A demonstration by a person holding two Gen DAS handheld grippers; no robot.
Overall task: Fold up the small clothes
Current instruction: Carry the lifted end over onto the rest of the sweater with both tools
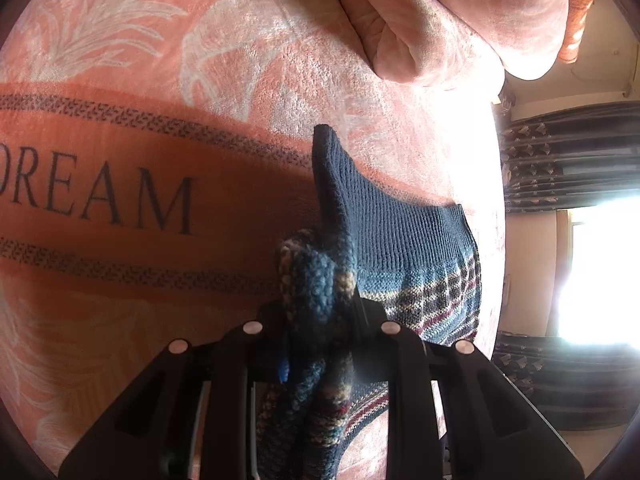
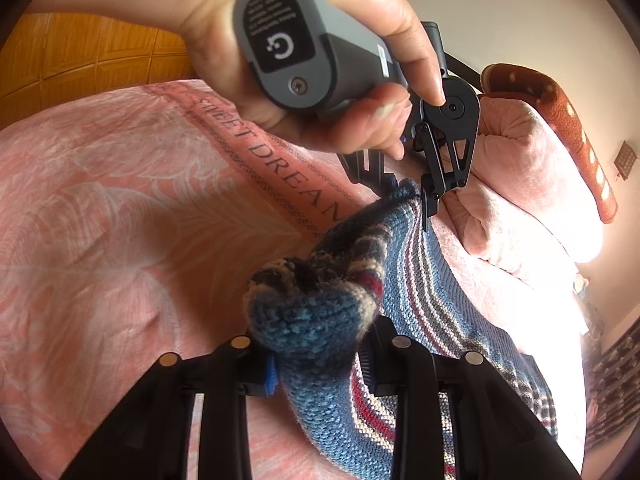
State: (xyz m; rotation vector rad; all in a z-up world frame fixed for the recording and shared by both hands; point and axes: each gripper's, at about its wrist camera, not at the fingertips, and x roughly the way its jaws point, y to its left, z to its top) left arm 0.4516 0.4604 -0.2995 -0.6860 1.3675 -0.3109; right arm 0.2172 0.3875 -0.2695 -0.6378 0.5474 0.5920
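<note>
A knitted blue garment (image 2: pixel 420 272) is held lifted above the pink bed blanket (image 1: pixel 120 200), bunched in the closed left gripper (image 1: pixel 316 320) and right gripper (image 2: pixel 316 344). Soft, limp, apparently light; edges or corners are better gripped than bunches.

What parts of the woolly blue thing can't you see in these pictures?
- Knitted garment: left wrist view, lower part hidden behind the left hand-held gripper; its type is unclear.
- Right wrist view: the pinched corner bunches in the right hand-held gripper; glare washes out the far edge.
- Blanket: lettering cut off at the edge.
</note>
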